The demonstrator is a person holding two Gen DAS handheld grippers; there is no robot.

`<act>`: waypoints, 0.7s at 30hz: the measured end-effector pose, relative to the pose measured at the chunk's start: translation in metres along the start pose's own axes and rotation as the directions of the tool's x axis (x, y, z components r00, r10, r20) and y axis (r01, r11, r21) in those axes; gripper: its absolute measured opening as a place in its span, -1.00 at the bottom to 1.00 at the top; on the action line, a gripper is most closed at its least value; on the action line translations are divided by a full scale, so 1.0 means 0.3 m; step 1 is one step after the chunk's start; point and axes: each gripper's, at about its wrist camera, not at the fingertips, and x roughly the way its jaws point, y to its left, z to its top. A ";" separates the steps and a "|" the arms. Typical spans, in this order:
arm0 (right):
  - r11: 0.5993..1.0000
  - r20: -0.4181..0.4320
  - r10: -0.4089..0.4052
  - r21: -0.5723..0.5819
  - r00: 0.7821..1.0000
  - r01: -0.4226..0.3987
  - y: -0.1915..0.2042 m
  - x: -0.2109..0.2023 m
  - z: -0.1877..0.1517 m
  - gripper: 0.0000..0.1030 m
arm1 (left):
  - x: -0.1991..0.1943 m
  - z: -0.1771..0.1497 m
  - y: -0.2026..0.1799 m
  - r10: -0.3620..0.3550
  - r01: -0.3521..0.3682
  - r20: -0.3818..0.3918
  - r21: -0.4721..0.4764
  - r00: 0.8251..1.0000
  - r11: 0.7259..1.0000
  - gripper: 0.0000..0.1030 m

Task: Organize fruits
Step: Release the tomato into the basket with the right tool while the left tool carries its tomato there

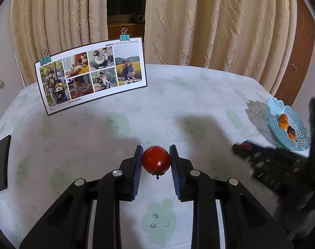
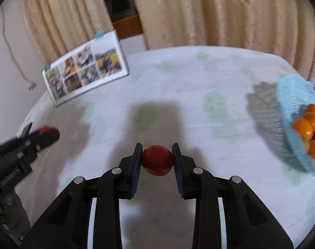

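My left gripper (image 1: pixel 156 146) is shut on a red tomato (image 1: pixel 156 159), stem side down, above the white tablecloth. My right gripper (image 2: pixel 156 145) is shut on a second red tomato (image 2: pixel 157 159), with both pads against its sides. Each gripper shows in the other's view: the right gripper (image 1: pixel 240 147) is blurred at the right, and the left gripper (image 2: pixel 50 133) sits at the left with red between its tips. A light blue lace basket (image 1: pixel 282 112) (image 2: pixel 290 87) stands at the table's right edge. It holds several orange fruits (image 1: pixel 283 121) (image 2: pixel 302 127) and a dark one (image 1: pixel 291 131).
A photo collage board (image 1: pixel 91 72) with teal binder clips stands at the back left of the table. A black phone (image 1: pixel 1 164) lies near the left edge. Beige curtains (image 1: pixel 199 20) hang behind the table, and a wooden door (image 1: pixel 298 62) is at the right.
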 end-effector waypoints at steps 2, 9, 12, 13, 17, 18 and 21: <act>0.999 0.034 -0.017 0.030 0.999 0.016 -0.043 -0.043 0.015 -0.42 | 0.001 -0.001 -0.004 -0.001 0.001 -0.001 0.003 1.000 1.000 -0.49; 0.989 0.123 -0.092 0.130 0.988 0.076 -0.205 -0.173 0.048 -0.42 | 0.004 -0.002 -0.013 -0.004 0.004 -0.002 0.013 1.000 1.000 -0.49; 0.979 0.153 -0.132 0.173 0.979 0.105 -0.288 -0.233 0.050 -0.42 | 0.003 -0.003 -0.019 -0.005 0.005 -0.002 0.018 1.000 1.000 -0.49; 0.975 0.161 -0.146 0.188 0.976 0.115 -0.315 -0.250 0.049 -0.42 | 0.003 -0.003 -0.021 -0.005 0.005 -0.003 0.020 1.000 1.000 -0.49; 0.958 0.178 -0.199 0.244 0.964 0.153 -0.413 -0.307 0.041 -0.42 | 0.003 -0.003 -0.030 -0.006 0.006 -0.005 0.028 1.000 1.000 -0.49; 0.952 0.182 -0.214 0.261 0.960 0.163 -0.439 -0.321 0.036 -0.42 | 0.003 -0.004 -0.033 -0.007 0.007 -0.006 0.030 1.000 1.000 -0.49; 0.930 0.188 -0.262 0.310 0.946 0.196 -0.523 -0.363 0.018 -0.42 | 0.002 -0.004 -0.047 -0.009 0.009 -0.008 0.039 1.000 0.999 -0.49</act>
